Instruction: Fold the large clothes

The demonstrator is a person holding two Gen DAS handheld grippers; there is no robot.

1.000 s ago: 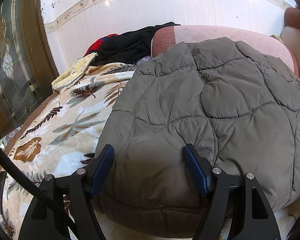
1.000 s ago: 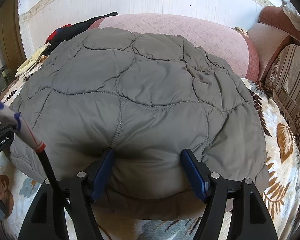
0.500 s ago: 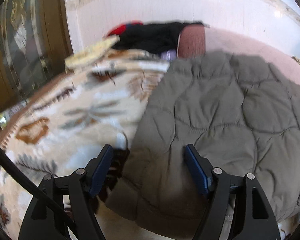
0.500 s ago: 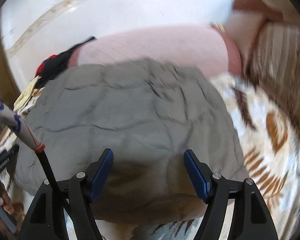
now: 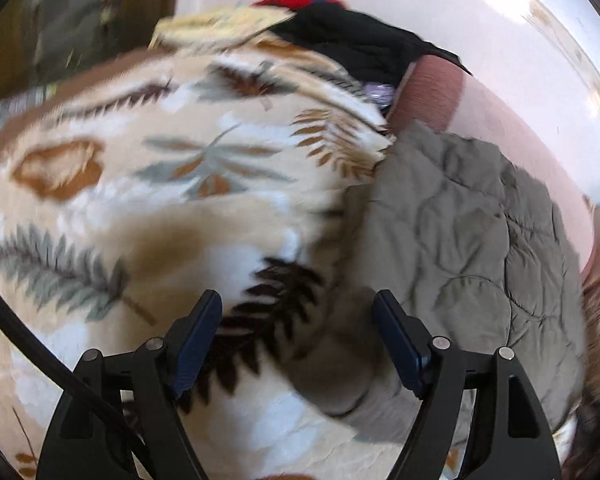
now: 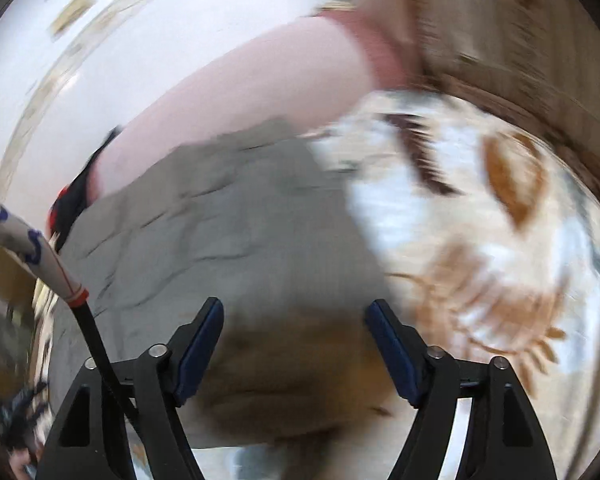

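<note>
- The grey quilted jacket (image 5: 460,240) lies in a compact bundle on the leaf-patterned blanket (image 5: 140,168), its far edge against the pink bolster (image 5: 432,92). No sleeve or loose panel shows sticking out in either view, so the main folds look done.
- The left gripper (image 5: 298,340) stands with its jaws wide apart; they have just been opening further. Only the near corner of the jacket shows below and between the blue pads (image 5: 198,340), and neither pad presses on the cloth.
- The right gripper (image 6: 294,344) is likewise spread wide, its jaws having just opened further too. The near hem of the jacket (image 6: 236,240) lies under the gap, but the pads are clear of it, so nothing is gripped.
- Both views are smeared and tilted, which reads as both hands swinging off the bundle; fine detail of the fold edges cannot be made out.
- Judged from this, the jacket itself is folded and let go. What may remain is a final pat or squaring of the bundle, or moving it aside.
- A pile of dark and red clothes (image 5: 352,36) sits at the far end of the blanket beside a pale yellow cloth (image 5: 220,24); these look unfolded and are probably the work still left.
</note>
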